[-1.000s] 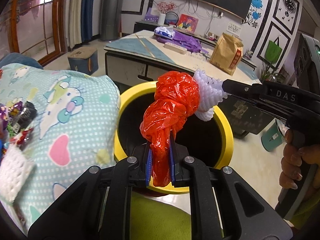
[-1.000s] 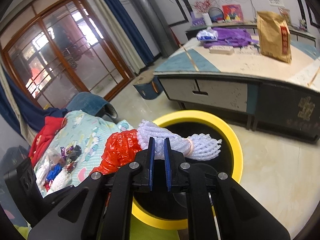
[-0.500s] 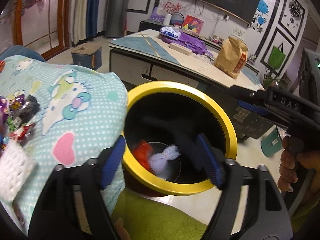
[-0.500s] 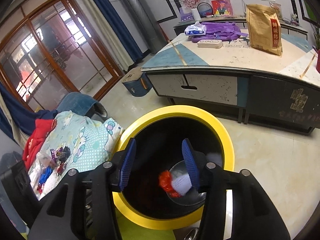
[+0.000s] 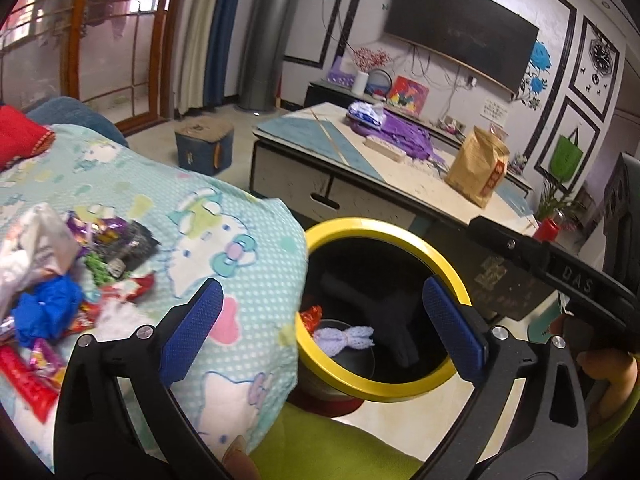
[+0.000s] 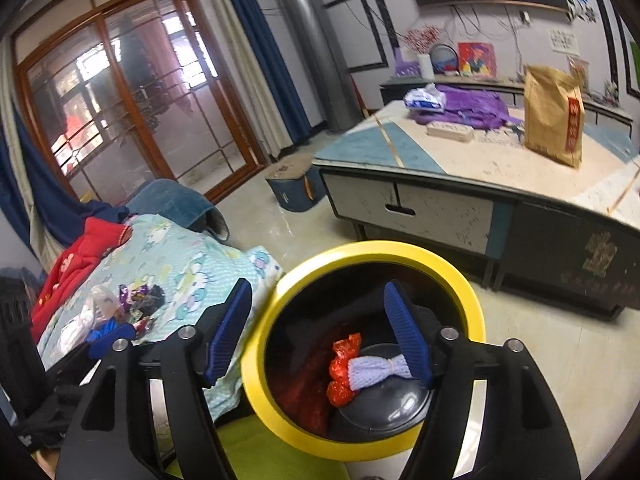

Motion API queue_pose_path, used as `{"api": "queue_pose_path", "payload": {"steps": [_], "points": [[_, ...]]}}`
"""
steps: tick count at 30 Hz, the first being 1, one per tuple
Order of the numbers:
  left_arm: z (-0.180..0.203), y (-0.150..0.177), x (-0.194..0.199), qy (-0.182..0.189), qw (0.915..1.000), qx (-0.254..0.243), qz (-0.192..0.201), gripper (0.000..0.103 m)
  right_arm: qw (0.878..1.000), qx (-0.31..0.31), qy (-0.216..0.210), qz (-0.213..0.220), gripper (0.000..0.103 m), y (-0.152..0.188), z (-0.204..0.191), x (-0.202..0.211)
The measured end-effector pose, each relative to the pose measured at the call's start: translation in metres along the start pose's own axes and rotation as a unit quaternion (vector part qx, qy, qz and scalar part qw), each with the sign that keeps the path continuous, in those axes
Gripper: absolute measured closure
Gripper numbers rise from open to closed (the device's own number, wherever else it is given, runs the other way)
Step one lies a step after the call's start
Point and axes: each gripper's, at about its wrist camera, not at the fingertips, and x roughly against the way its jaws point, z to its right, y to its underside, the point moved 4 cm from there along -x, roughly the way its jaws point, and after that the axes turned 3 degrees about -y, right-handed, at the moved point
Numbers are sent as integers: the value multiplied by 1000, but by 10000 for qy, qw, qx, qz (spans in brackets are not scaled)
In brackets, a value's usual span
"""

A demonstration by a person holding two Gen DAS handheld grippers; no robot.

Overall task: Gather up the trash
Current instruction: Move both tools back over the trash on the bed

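Currently both tools have just been opening, nothing between the jaws; left gripper (image 5: pixel 320 328) and right gripper (image 6: pixel 320 332) hang over the yellow bin (image 6: pixel 472 304); red bag (image 6: pixel 344 368) and white foam net (image 6: pixel 376 370) lie inside; remaining wrappers (image 5: pixel 60 300) sit left of the left gripper, the nearer one.

The patterned bed cover (image 5: pixel 224 240) carries a wrapper pile (image 5: pixel 52 280) at nine o'clock; the yellow-rimmed bin (image 6: pixel 372 252) stands on the floor (image 6: pixel 560 340).
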Motion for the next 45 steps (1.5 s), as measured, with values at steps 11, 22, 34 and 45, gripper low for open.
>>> {"api": "queue_pose_path", "payload": {"steps": [11,22,34,45], "points": [[-43,-10,40,-472,9973,311,468,11,9988,252,-391,-176,29,10,-45,2],[-86,-14,79,-1002,9889,560,947,11,9928,798,-792,-425,24,31,-102,2],[-140,-10,107,-1486,9778,1037,1054,11,9826,1283,-1180,-638,24,50,-157,-2],[-206,2,131,-1822,9612,1804,1020,11,9659,1631,-1641,-1161,23,83,-220,-22]]}}
